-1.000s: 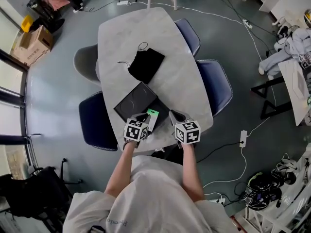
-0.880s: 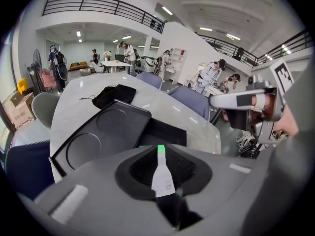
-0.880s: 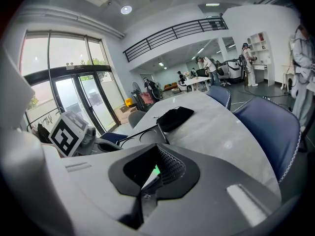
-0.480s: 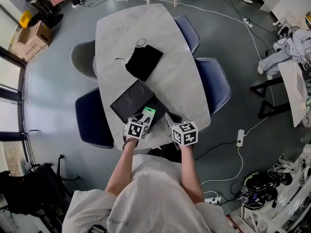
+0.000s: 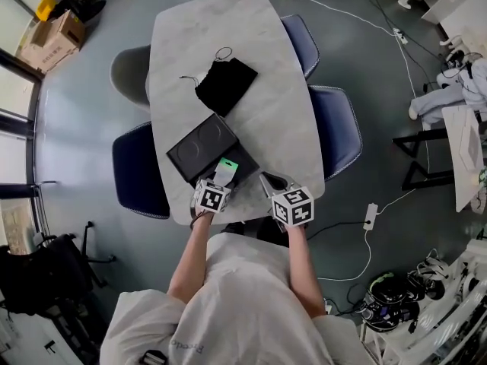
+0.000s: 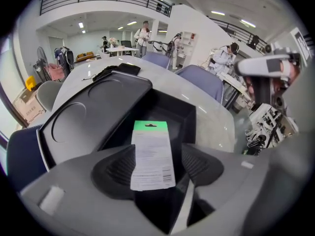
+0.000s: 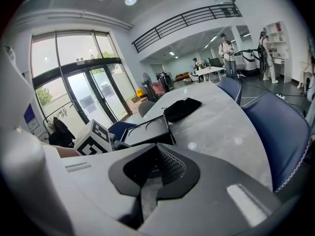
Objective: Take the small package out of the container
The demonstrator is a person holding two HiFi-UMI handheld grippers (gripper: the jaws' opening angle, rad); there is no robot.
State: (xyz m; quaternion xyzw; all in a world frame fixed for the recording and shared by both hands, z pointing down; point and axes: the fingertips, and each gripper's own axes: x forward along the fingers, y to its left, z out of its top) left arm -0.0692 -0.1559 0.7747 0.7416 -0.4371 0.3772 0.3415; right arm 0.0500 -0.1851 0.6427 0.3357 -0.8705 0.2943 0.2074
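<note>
A black box [image 5: 246, 164] stands open near the table's front edge, and its lid [image 5: 199, 144] lies tilted against its left side. The small package [image 5: 225, 171], white with a green top, sits over the box's front edge. In the left gripper view the package [image 6: 151, 154] lies between the pads [image 6: 117, 167] of my left gripper [image 6: 158, 151]. Those jaws have just been opening, and the pads stand apart from the package. I cannot tell what it rests on. My right gripper [image 5: 277, 184] hovers right of the box, shut and empty [image 7: 155, 156].
A black drawstring pouch [image 5: 226, 84] lies mid-table beyond the box. Blue chairs [image 5: 335, 128] stand along the table's right side, another blue chair [image 5: 137, 173] and a grey one [image 5: 129, 74] on the left. The marble table [image 5: 281, 120] is bare on the right.
My left gripper has sunk toward the box with the package, and its jaws have spread. The right gripper has stayed where it was.
</note>
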